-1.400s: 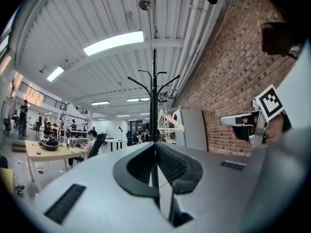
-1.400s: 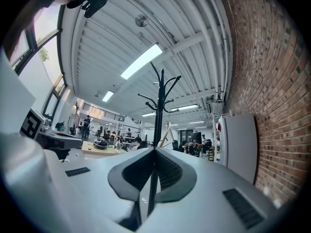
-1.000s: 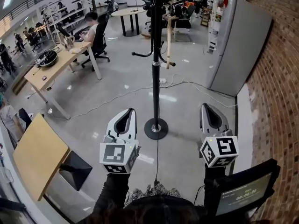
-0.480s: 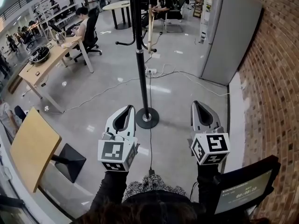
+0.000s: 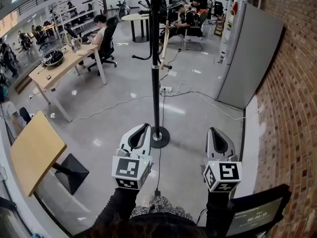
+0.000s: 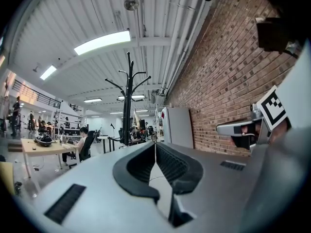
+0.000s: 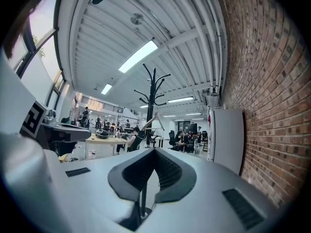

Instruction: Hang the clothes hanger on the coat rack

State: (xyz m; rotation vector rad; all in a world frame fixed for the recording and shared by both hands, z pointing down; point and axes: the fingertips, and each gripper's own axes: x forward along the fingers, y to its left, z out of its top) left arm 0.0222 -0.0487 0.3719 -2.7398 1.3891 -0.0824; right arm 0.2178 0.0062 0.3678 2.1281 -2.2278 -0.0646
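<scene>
The black coat rack point(image 5: 155, 58) stands on a round base point(image 5: 159, 137) on the grey floor ahead of me. A pale wooden hanger point(image 5: 163, 46) hangs from one of its upper hooks, on the right side of the pole. My left gripper point(image 5: 144, 127) is held low, its tip just left of the base in the head view, shut and empty. My right gripper point(image 5: 216, 131) is level with it further right, also shut and empty. The right gripper view shows the rack point(image 7: 153, 96) and the hanger point(image 7: 150, 120) well beyond the jaws. The rack point(image 6: 128, 96) is equally distant in the left gripper view.
A tall grey cabinet point(image 5: 247, 53) stands against the brick wall point(image 5: 292, 108) on the right. Cables point(image 5: 198, 95) trail across the floor behind the rack. A wooden desk point(image 5: 59, 66) with a seated person point(image 5: 101, 31) is at the left, a small table point(image 5: 34, 152) nearer.
The head view swung, so the rack slid left and then partly back. Both grippers stayed shut and empty, and the rack base now shows close to the left gripper's tip.
</scene>
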